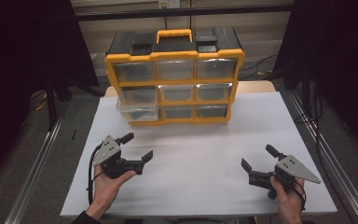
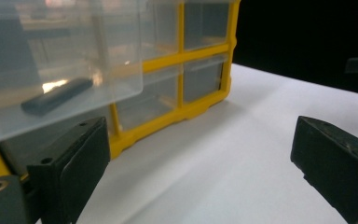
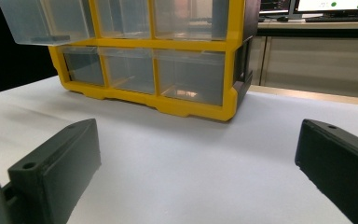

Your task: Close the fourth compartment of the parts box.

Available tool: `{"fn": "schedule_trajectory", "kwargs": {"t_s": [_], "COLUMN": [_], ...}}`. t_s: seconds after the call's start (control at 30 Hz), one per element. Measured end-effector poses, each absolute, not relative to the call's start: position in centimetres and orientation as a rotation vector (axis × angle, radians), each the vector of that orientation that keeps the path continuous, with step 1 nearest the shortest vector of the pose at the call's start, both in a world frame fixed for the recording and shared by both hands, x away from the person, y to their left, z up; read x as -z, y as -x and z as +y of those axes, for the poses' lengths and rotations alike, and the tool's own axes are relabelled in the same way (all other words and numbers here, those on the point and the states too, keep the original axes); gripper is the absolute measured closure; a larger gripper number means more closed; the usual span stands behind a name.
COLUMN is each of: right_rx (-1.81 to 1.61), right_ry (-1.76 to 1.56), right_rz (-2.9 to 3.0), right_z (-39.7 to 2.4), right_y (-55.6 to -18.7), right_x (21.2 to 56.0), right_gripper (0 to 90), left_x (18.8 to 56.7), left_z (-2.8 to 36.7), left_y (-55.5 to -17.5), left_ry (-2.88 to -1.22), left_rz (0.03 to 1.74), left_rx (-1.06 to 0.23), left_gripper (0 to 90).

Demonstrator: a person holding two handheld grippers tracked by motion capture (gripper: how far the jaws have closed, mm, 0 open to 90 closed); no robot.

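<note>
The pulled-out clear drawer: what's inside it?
The pulled-out drawer holds one dark flat bar lying on its floor. Its back part, inside the yellow organizer, is hidden.

Your yellow plastic drawer cabinet (image 1: 174,81) is standing at the far middle of the white table (image 1: 205,158); its clear drawer (image 1: 137,111) is sticking out nearward at lower left, holding a small dark bar (image 2: 56,95).

This looks like a lab or recording studio set up for table work. A white table (image 1: 205,182) stands between black curtains (image 1: 23,56) with metal rails (image 1: 37,163) on the floor along its left and right edges, a bar (image 1: 182,11) overhead and cables (image 1: 256,67) on the floor behind it. Past the table's far edge, the right gripper view shows a desk with lit monitors (image 3: 317,5).
</note>
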State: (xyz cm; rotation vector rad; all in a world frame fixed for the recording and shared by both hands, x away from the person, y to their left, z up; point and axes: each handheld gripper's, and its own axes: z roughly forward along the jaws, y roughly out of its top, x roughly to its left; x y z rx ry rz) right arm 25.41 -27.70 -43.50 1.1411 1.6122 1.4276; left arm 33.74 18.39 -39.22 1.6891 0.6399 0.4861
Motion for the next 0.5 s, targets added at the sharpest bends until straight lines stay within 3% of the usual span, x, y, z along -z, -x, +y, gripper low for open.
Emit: {"fn": "schedule_trajectory", "kwargs": {"t_s": [0.5], "right_rx": [-1.431], "right_ry": [-1.139], "right_rz": [1.613], "right_z": [-27.7], "right_y": [-25.4], "right_x": [43.5], "right_gripper": [0.0], "left_x": [37.4], "left_z": [16.6], "left_y": [-35.2], "left_ry": [-1.673], "left_rz": [0.585], "left_rx": [-0.526], "left_gripper": [10.7]}}
